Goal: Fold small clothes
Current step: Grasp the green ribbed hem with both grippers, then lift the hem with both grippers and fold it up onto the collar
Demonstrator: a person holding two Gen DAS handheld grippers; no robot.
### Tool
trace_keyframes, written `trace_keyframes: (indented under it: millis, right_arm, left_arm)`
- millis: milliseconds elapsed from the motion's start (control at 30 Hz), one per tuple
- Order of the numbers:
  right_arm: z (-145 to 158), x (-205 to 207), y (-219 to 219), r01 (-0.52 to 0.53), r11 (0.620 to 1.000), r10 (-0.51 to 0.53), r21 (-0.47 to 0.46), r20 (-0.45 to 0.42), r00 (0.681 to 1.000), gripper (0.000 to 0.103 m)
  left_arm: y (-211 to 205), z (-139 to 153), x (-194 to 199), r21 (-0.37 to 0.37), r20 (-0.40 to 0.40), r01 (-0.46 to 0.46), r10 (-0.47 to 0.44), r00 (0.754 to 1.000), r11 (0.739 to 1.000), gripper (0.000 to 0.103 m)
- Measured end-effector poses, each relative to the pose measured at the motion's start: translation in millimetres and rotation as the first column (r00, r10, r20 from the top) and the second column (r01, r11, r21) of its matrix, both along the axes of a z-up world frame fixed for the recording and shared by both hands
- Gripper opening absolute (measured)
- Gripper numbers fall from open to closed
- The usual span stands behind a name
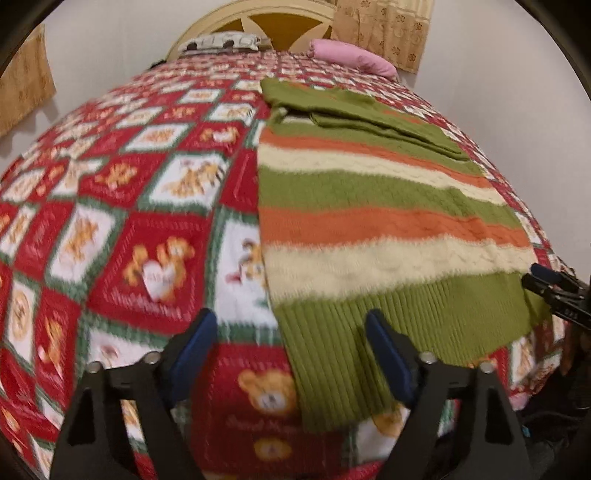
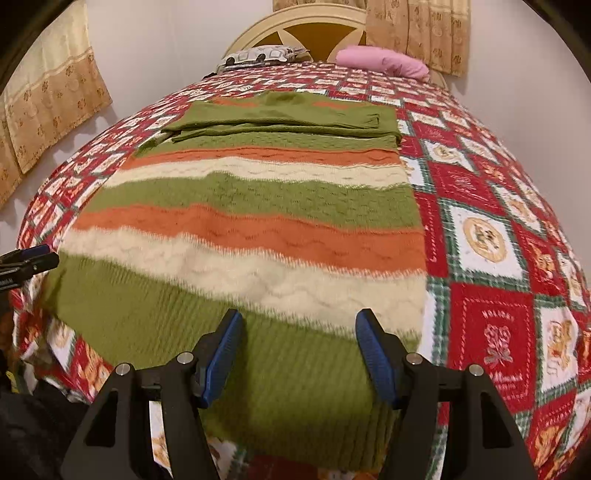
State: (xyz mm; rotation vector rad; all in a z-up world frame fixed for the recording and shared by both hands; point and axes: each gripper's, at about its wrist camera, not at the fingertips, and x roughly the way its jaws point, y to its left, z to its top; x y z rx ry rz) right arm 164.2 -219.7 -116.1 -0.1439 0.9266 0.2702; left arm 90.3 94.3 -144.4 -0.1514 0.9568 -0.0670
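A striped knit sweater (image 1: 369, 192) in green, orange and cream lies flat on the bed, its green sleeves folded across the far end. It fills the middle of the right wrist view (image 2: 258, 221). My left gripper (image 1: 291, 325) is open and empty, over the sweater's near left corner at the ribbed hem. My right gripper (image 2: 299, 325) is open and empty, above the hem near the right side. The right gripper also shows at the right edge of the left wrist view (image 1: 554, 291). The left gripper shows at the left edge of the right wrist view (image 2: 26, 262).
A red, white and green teddy-bear patterned blanket (image 1: 129, 221) covers the bed (image 2: 498, 258). A pink pillow (image 2: 384, 61) and a patterned pillow (image 2: 262, 55) lie at the headboard (image 2: 317, 29). Curtains (image 2: 48, 103) hang on the walls.
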Motion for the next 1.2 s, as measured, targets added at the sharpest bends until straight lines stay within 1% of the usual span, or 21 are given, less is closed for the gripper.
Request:
trace_keyframes:
  millis: [167, 333, 367, 400, 433, 467, 567, 700, 767, 933, 1033, 1067, 1100, 1167, 1200]
  right_arm:
    - [-1, -13, -7, 0.018, 1.0, -0.018, 0.024, 0.004, 1.0, 0.065]
    - [0, -24, -11, 0.025, 0.999, -0.026, 0.03, 0.015, 1.0, 0.065]
    - [1, -27, -13, 0.031, 0.999, -0.032, 0.03, 0.021, 0.999, 0.065]
    - [3, -29, -15, 0.037, 0.999, -0.038, 0.032, 0.028, 0.999, 0.065]
    - [5, -32, -17, 0.042, 0.999, -0.043, 0.034, 0.037, 0.998, 0.065]
    - [8, -35, -22, 0.054, 0.998, -0.056, 0.036, 0.05, 0.997, 0.065]
    - [15, -42, -38, 0.097, 0.994, -0.1, 0.05, 0.062, 0.993, 0.065]
    - [19, -51, -60, 0.158, 0.986, -0.161, 0.053, 0.057, 0.985, 0.065]
    - [18, -55, -68, 0.177, 0.982, -0.18, 0.066, 0.045, 0.983, 0.065]
    - [11, -54, -68, 0.156, 0.98, -0.157, 0.123, -0.002, 0.988, 0.065]
    - [1, -54, -61, 0.14, 0.981, -0.138, 0.131, -0.03, 0.99, 0.064]
    - [0, -56, -58, 0.138, 0.984, -0.138, 0.115, -0.009, 0.99, 0.055]
    - [0, -56, -55, 0.13, 0.986, -0.13, 0.107, -0.004, 0.991, 0.041]
    - [-2, -56, -53, 0.118, 0.987, -0.119, 0.111, 0.002, 0.993, 0.027]
    - [-2, -56, -53, 0.116, 0.986, -0.116, 0.117, 0.001, 0.993, 0.02]
  left_arm:
    - [-7, -7, -10, -0.068, -0.033, 0.009, -0.011, 0.999, 0.998, 0.062]
    - [-14, -9, -13, -0.044, -0.031, 0.021, -0.023, 0.999, 0.999, 0.061]
    - [-15, -8, -13, -0.041, -0.028, 0.023, -0.024, 0.999, 0.999, 0.055]
    - [-16, -9, -14, -0.046, -0.027, 0.032, -0.033, 0.999, 0.998, 0.046]
    - [-18, -9, -15, -0.041, -0.028, 0.039, -0.041, 0.999, 0.998, 0.028]
    - [-18, -8, -15, -0.043, -0.026, 0.049, -0.051, 0.998, 0.998, 0.012]
    - [-21, -1, -19, -0.041, -0.003, 0.085, -0.085, 0.996, 0.996, 0.011]
    - [-14, 10, -25, -0.077, 0.027, 0.088, -0.086, 0.996, 0.993, 0.011]
    - [-13, 10, -25, -0.082, 0.034, 0.091, -0.089, 0.995, 0.992, 0.011]
    - [-10, -6, -18, -0.108, -0.011, 0.072, -0.073, 0.997, 0.992, 0.011]
    - [-10, -8, -17, -0.104, -0.023, 0.061, -0.064, 0.998, 0.993, 0.017]
    - [-11, -9, -17, -0.108, -0.022, 0.061, -0.063, 0.998, 0.992, 0.021]
    - [-12, -9, -18, -0.112, -0.019, 0.068, -0.071, 0.997, 0.991, 0.024]
    - [-15, -8, -18, -0.109, -0.016, 0.081, -0.083, 0.996, 0.991, 0.032]
    - [-16, -8, -19, -0.107, -0.013, 0.087, -0.089, 0.996, 0.99, 0.033]
